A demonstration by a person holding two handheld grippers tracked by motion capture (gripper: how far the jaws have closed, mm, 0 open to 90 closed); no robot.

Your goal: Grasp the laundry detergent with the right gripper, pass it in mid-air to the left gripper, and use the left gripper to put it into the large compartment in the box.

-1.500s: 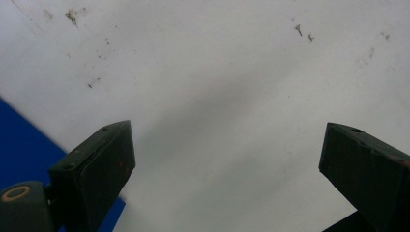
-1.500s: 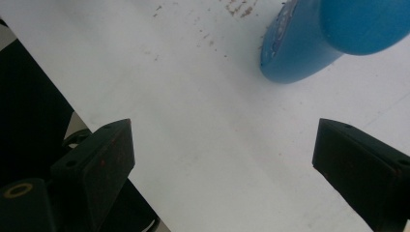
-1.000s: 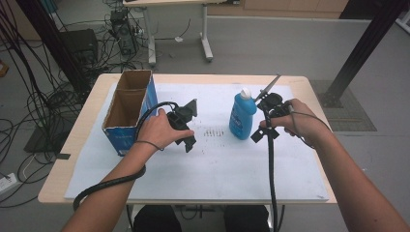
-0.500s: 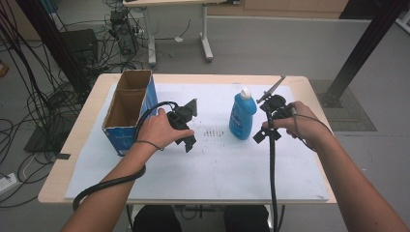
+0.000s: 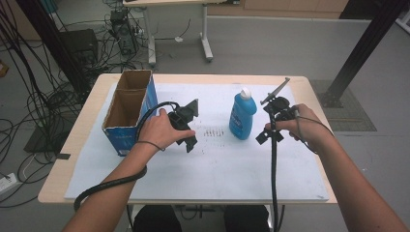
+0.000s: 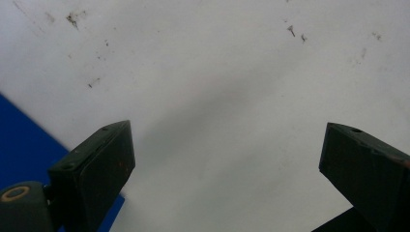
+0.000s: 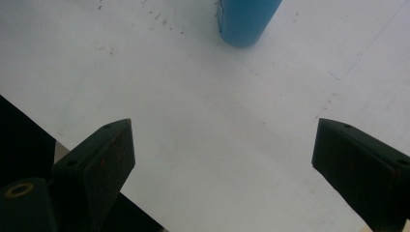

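A cardboard box (image 5: 129, 110) with blue sides stands open at the left of the bench (image 5: 87, 116), well to the left of the blue bottle (image 5: 241, 114). The box lies lengthwise on the white sheet (image 5: 217, 169) that covers most of the bench top, and its inside is bare brown card.

Just right of the box, and left of the bottle, the left gripper (image 5: 189, 129) rests in the person's left hand (image 5: 158, 131) low over the sheet. Its fingers (image 6: 99, 166) stand wide apart with nothing between them; the left gripper view shows bare white sheet in the gap and a wedge of the blue box at the lower left.

The bottle stands upright near the middle of the bench, white cap up, apart from both grippers. Some small dark marks dot the sheet just left of its base.

Just right of the bottle, the right gripper (image 5: 268, 121) is held in the person's right hand (image 5: 302, 126). Its fingers (image 7: 96, 164) are also spread wide and hold nothing. In the right gripper view the bottle's round base (image 7: 245, 21) sits ahead of the gap, well clear of the tips.
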